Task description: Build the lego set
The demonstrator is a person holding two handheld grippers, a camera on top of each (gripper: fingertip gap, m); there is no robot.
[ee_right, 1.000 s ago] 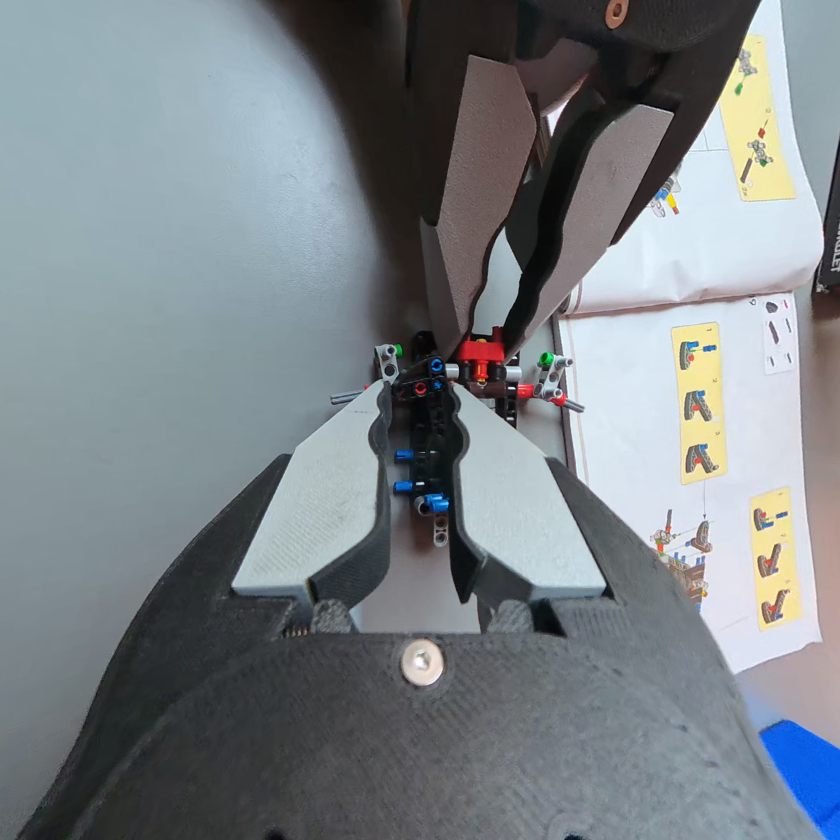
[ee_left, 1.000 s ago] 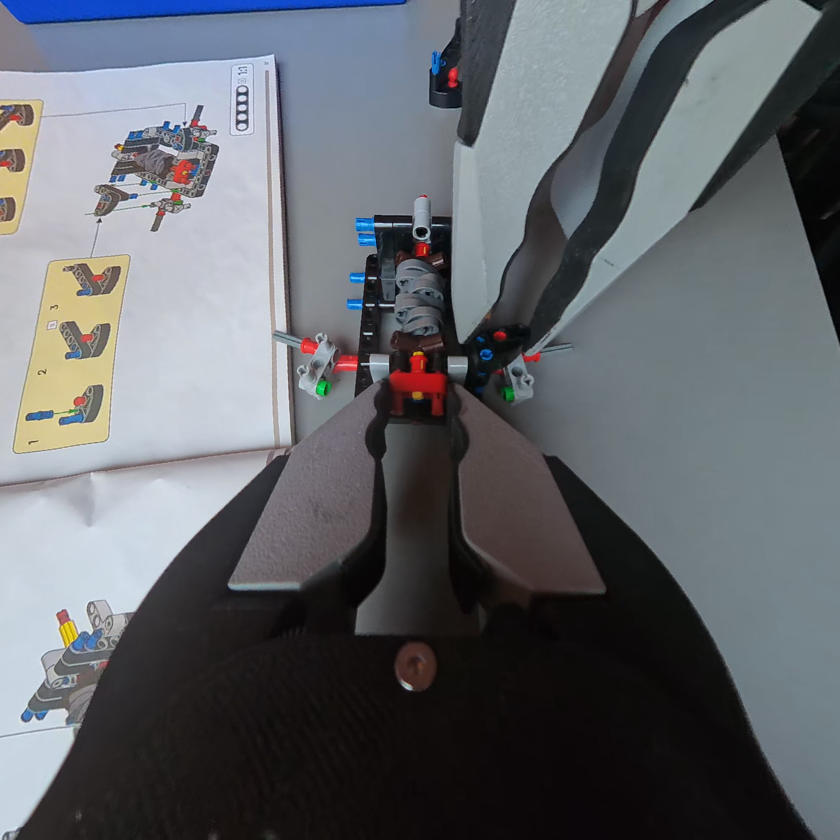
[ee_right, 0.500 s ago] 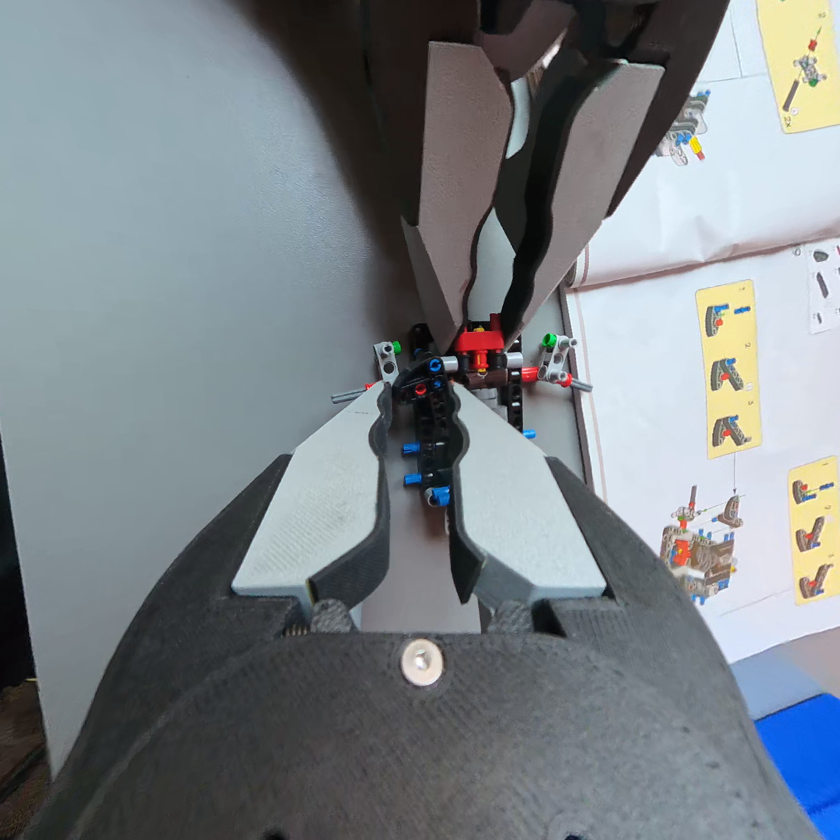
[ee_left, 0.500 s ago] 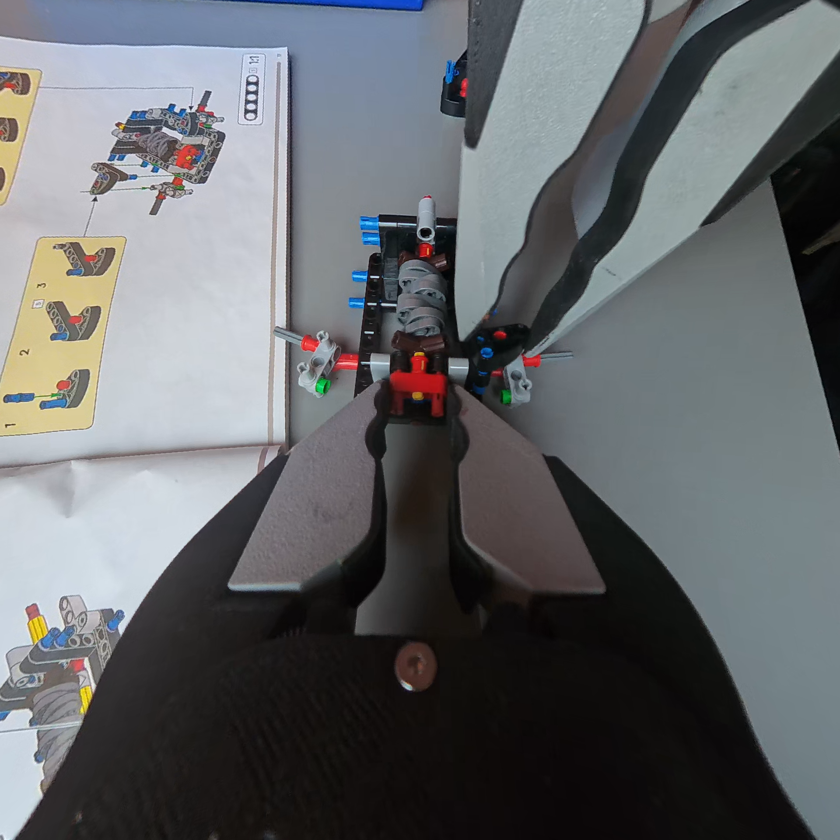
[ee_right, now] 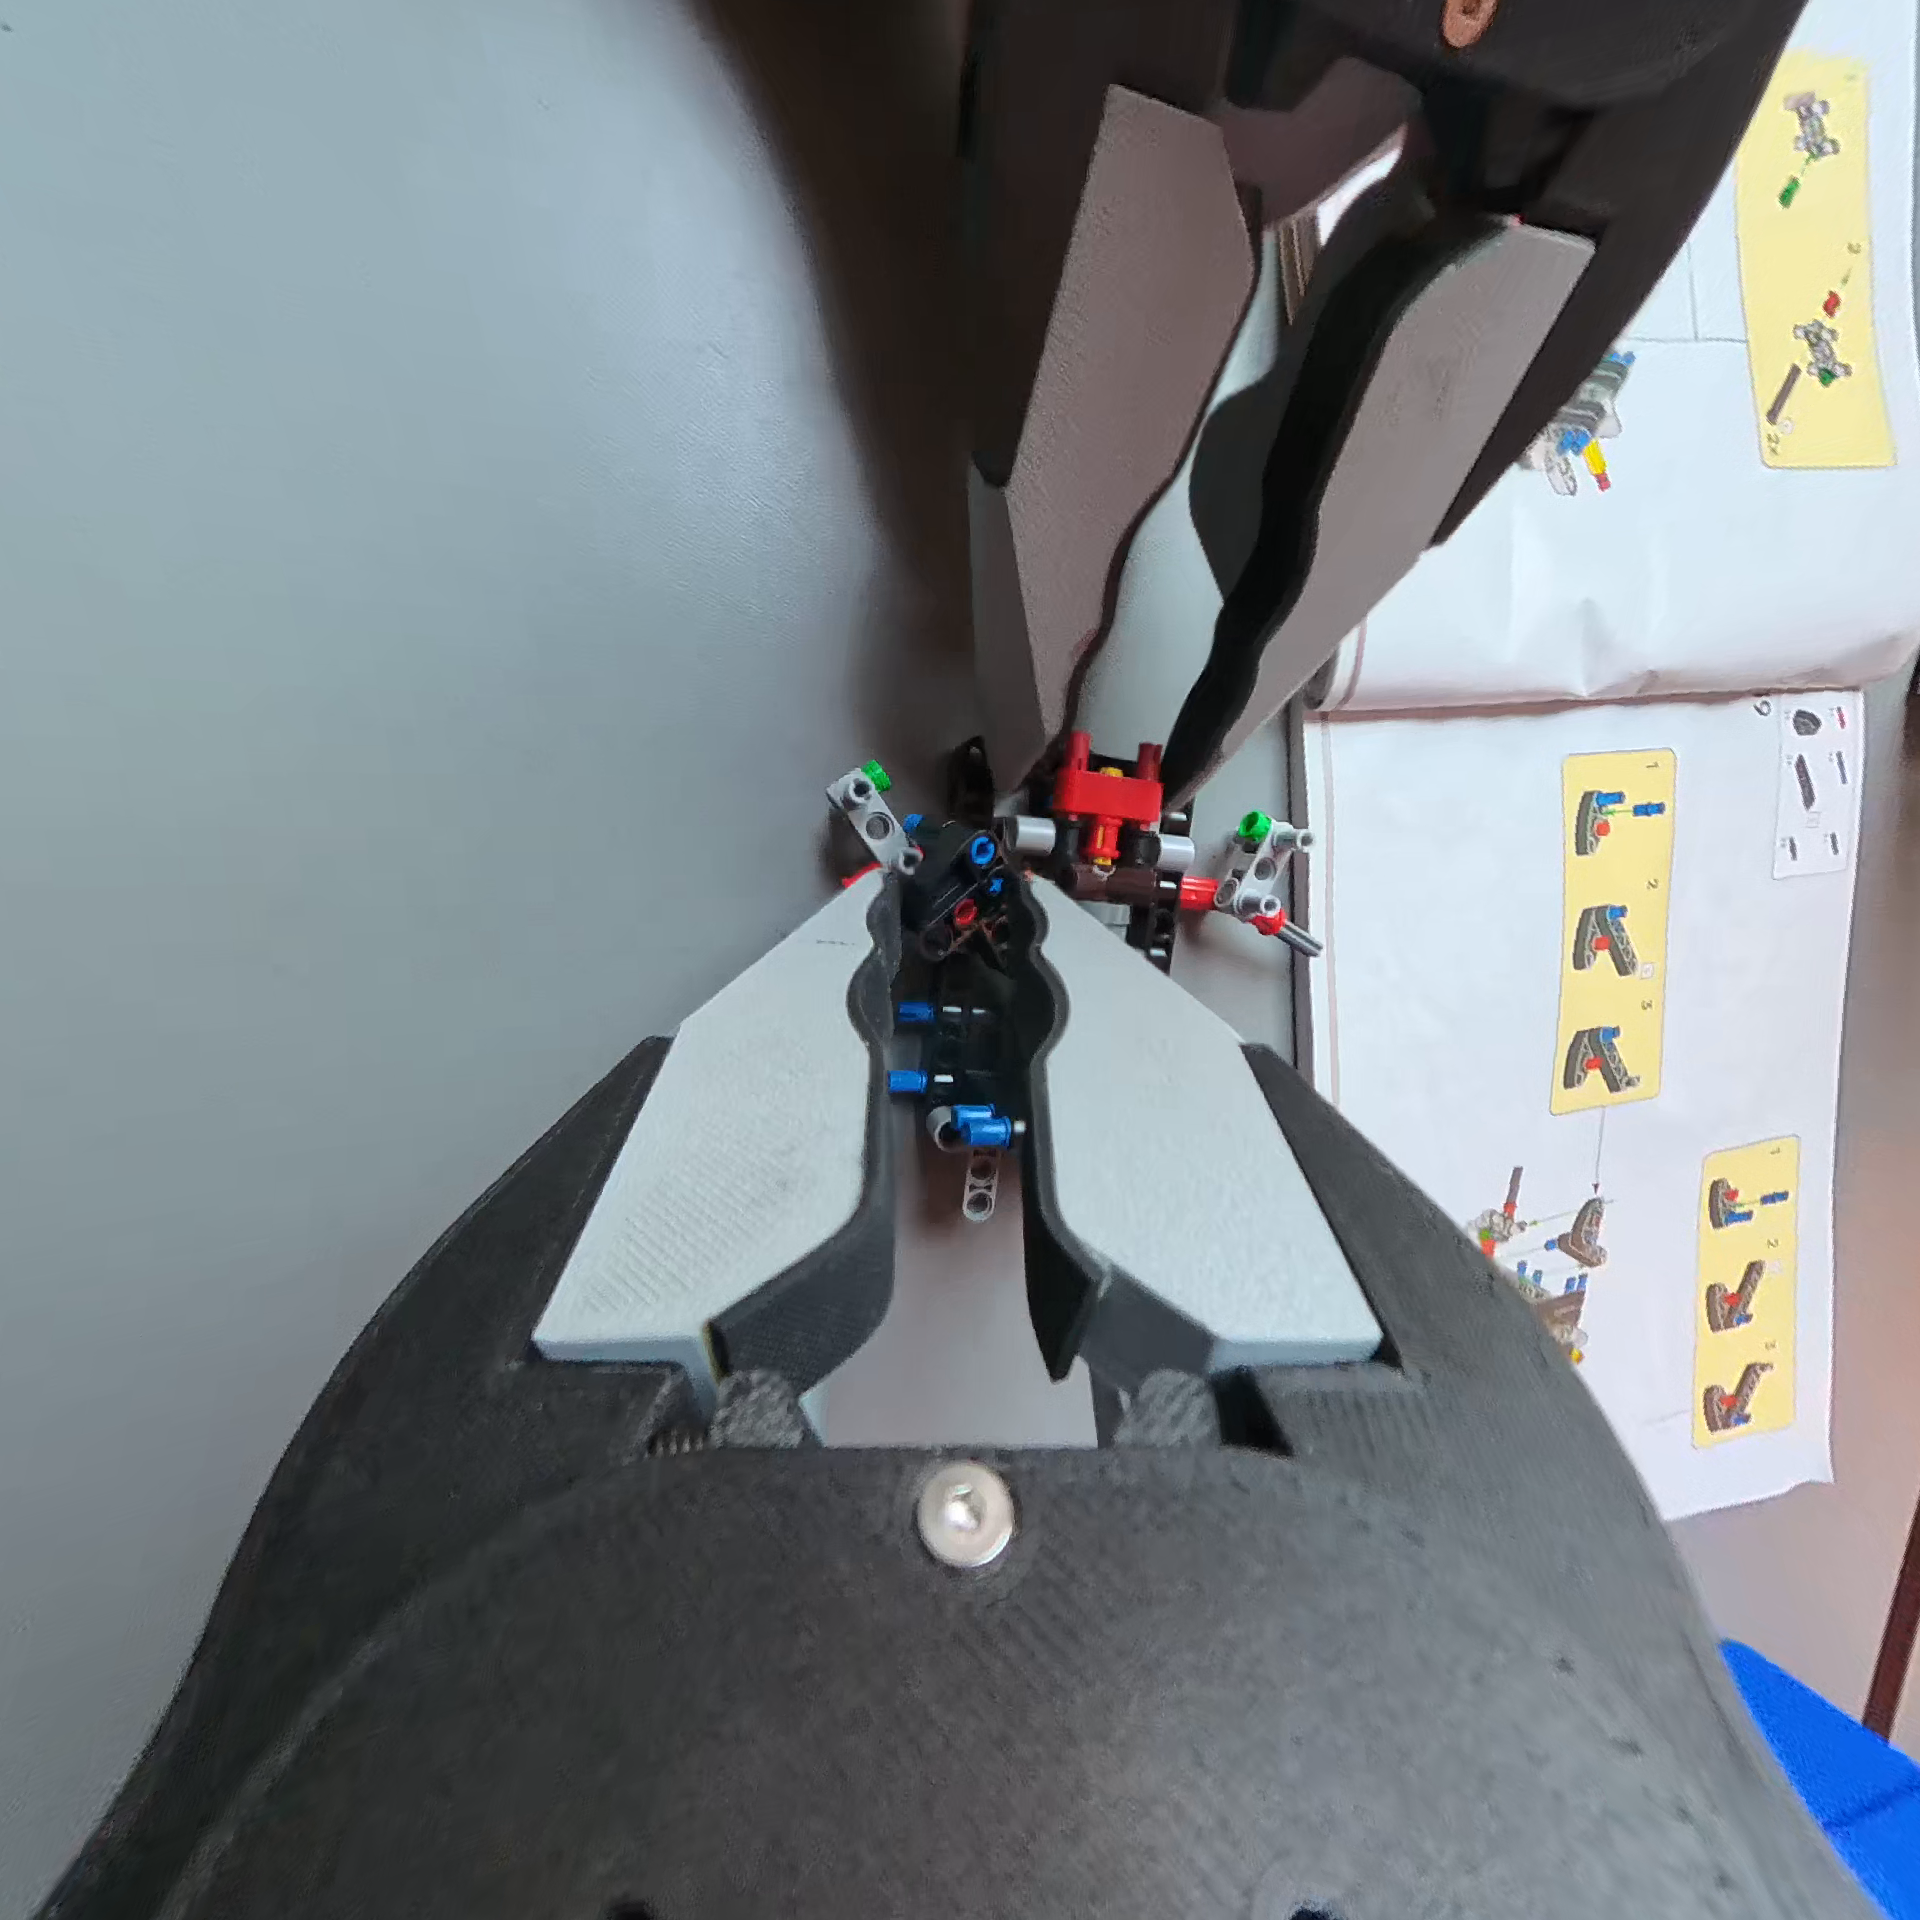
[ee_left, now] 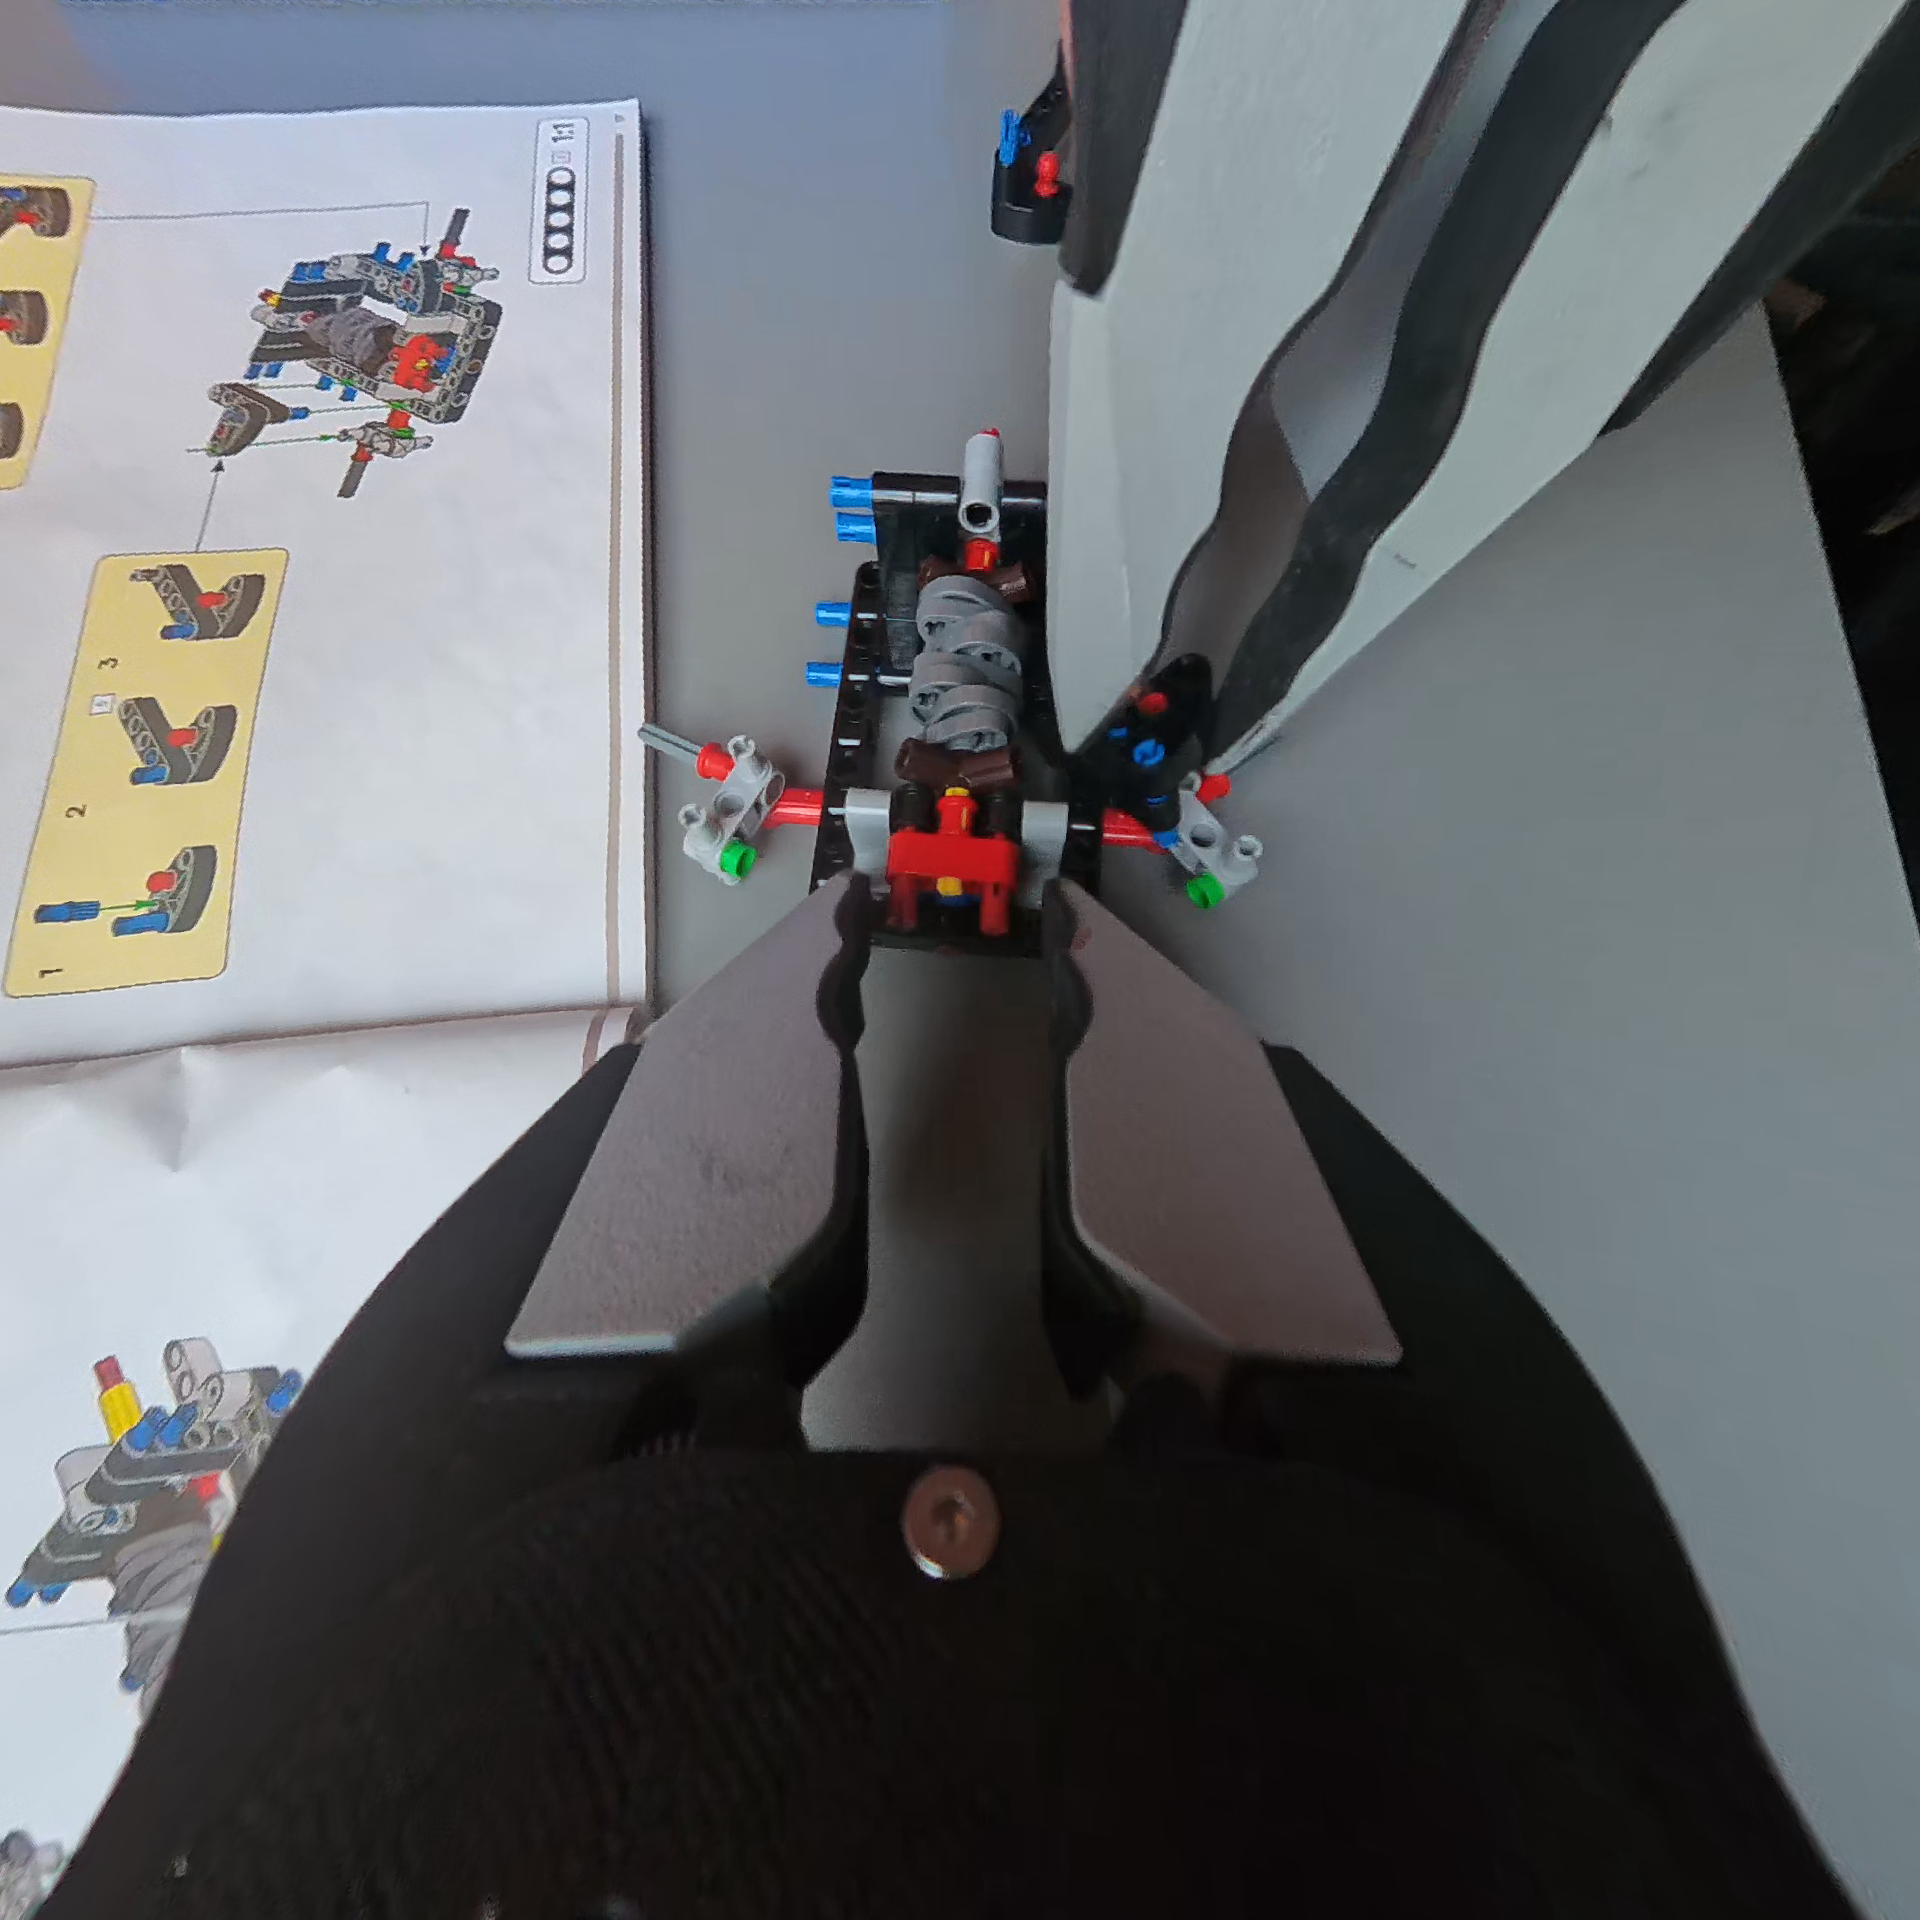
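The left gripper pinches the red end of the lego assembly, which lies on the grey table beside the instruction booklet. Beyond, the right gripper clamps a black angled piece against the assembly's side.

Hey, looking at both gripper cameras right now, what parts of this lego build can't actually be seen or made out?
- Left wrist view: the lego assembly's right flank, covered by the right gripper's finger.
- Right wrist view: whether the black bent piece is fully seated; shadow between the fingertips hides it.
- Left wrist view: a small black part at the top, half hidden behind the same finger.
- Both views: the instruction booklet, cut by frame edges.
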